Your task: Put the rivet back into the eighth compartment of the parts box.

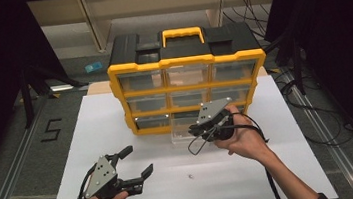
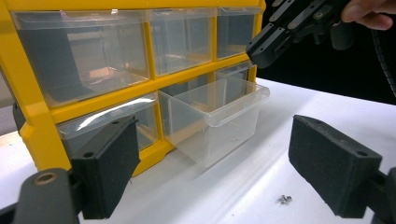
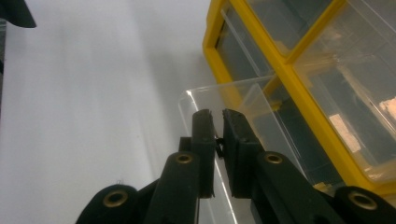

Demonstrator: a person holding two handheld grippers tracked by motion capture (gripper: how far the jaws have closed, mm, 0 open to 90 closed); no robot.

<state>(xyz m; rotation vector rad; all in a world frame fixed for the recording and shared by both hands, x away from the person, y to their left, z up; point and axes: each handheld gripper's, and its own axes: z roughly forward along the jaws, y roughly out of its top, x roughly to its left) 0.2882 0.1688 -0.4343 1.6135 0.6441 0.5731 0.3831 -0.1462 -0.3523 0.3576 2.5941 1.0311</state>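
Near the far edge of the white tabletop (image 1: 118,136), a clear plastic drawer (image 2: 215,119) juts from the bottom row of the yellow-framed black organiser cabinet (image 1: 186,68).
Above that drawer's open front hovers the right gripper (image 3: 217,121), jaws clenched almost together; something tiny and dark may sit between the pads, too small to tell. By the near edge, the left gripper (image 1: 136,162) rests with jaws released wide, and a small metal screw (image 2: 285,199) lies loose just beside it.
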